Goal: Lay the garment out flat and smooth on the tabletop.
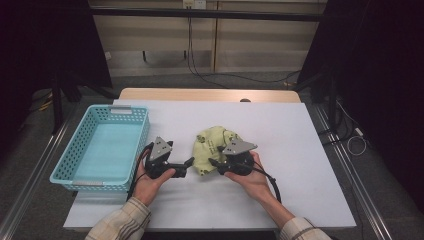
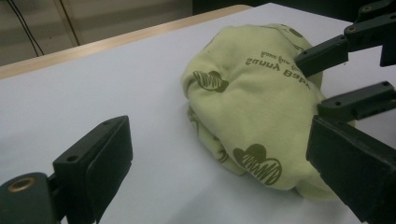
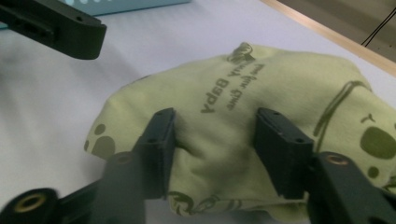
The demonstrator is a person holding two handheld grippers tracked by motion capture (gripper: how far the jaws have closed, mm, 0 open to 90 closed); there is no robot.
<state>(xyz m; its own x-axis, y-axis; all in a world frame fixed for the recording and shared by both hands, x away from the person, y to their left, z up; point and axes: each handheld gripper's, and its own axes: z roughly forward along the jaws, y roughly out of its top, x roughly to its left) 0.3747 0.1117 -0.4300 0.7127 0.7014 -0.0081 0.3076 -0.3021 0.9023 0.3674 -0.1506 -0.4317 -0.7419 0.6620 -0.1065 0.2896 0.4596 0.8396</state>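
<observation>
A crumpled pale yellow-green cloth [image 1: 210, 142] printed with dark text and hearts lies in the middle of the white table [image 1: 290, 130]. My right gripper [image 1: 214, 163] comes at it from the right. In the right gripper view its jaws [image 3: 215, 116] straddle a bunched fold of the cloth [image 3: 289, 79], and the pads dent the fabric. My left gripper [image 1: 188, 166] rests just left of the cloth, open, with bare table between its jaws [image 2: 219, 130]. The cloth [image 2: 252, 102] lies against its right jaw. The right gripper [image 2: 327, 79] shows at the far side of the cloth.
A light blue plastic basket [image 1: 65, 167] stands at the table's left, its rim [image 3: 130, 4] visible past the cloth. The table's wooden far edge [image 1: 210, 94] runs behind. Dark stands and cables flank the table on the floor.
</observation>
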